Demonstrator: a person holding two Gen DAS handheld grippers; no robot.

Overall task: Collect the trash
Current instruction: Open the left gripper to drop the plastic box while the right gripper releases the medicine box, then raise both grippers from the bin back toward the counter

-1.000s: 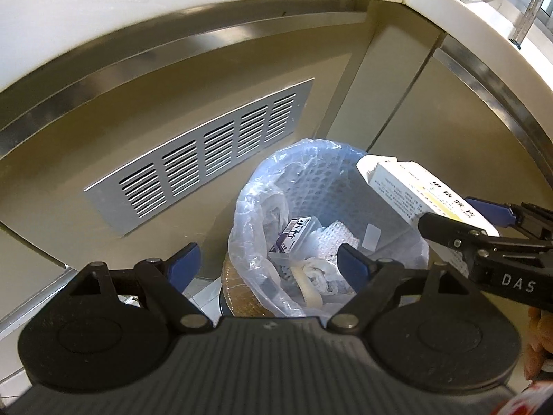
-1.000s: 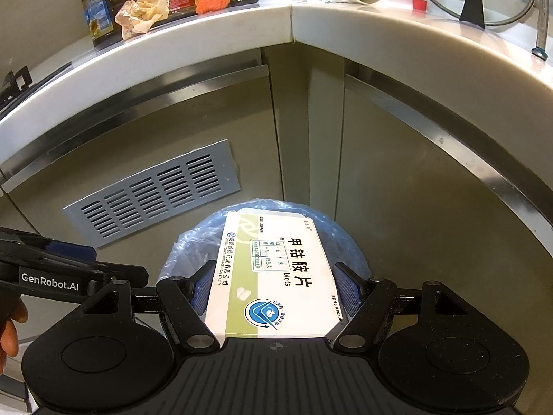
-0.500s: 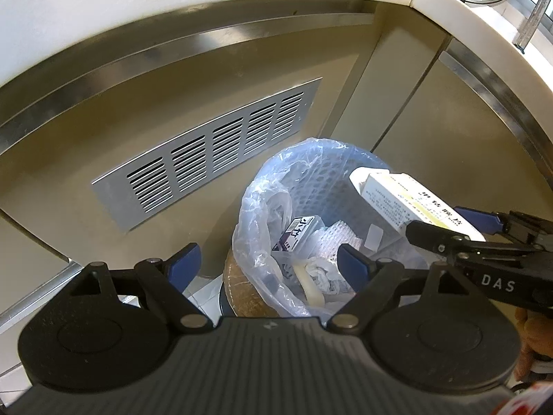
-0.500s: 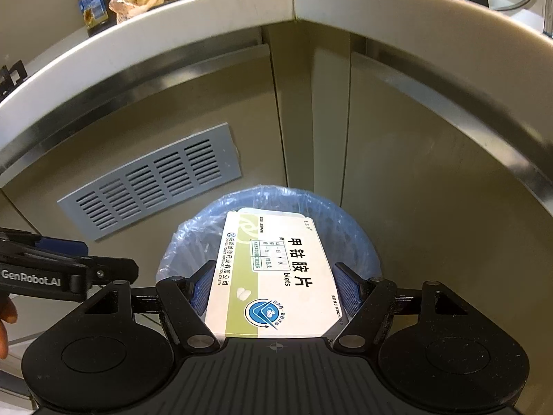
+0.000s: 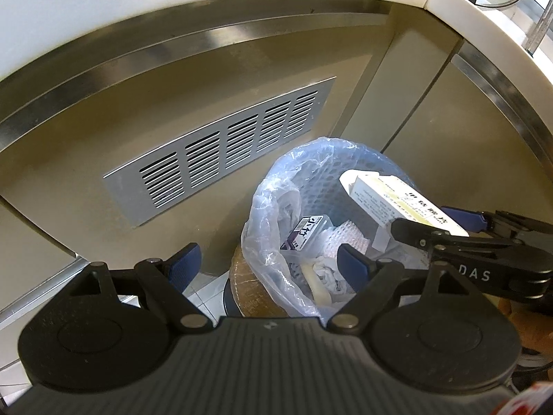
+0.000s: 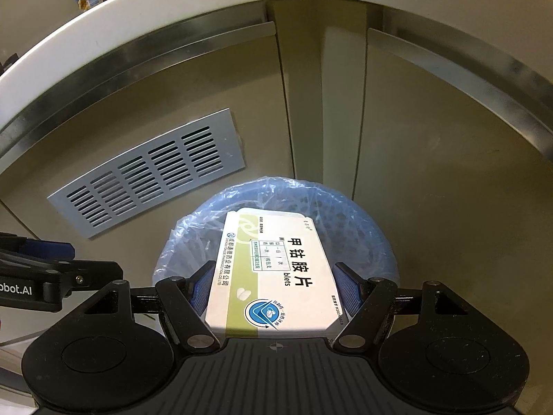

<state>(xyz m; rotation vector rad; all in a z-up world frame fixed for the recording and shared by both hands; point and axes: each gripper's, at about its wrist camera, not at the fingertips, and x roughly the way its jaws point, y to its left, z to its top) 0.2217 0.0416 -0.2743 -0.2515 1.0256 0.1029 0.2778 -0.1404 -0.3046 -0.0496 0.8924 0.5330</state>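
From the left wrist view, the left tool (image 5: 266, 263) hangs with its blue pads spread wide and nothing between them, beside a bin (image 5: 331, 180) lined with a pale blue bag (image 5: 266, 214). The bin stands on the floor in the corner of the cabinets, below a metal vent (image 5: 221, 152). Inside lie a small dark-labelled packet (image 5: 307, 233) and crumpled white wrappers (image 5: 325, 271). The right tool (image 5: 459, 221) reaches in from the right, holding a white medicine box (image 5: 390, 200) over the bin's far rim.

From the right wrist view, the right tool (image 6: 274, 292) is clamped on the sides of the medicine box (image 6: 273, 269), which sits over the bin (image 6: 363, 228), its far end well inside the bag's mouth (image 6: 193, 235).

The risk I see is in the release. The box is long and flat; let go while level, it could bridge the rim or catch the loose bag edge and tip out onto the floor. The left tool close by could also knock the bag.
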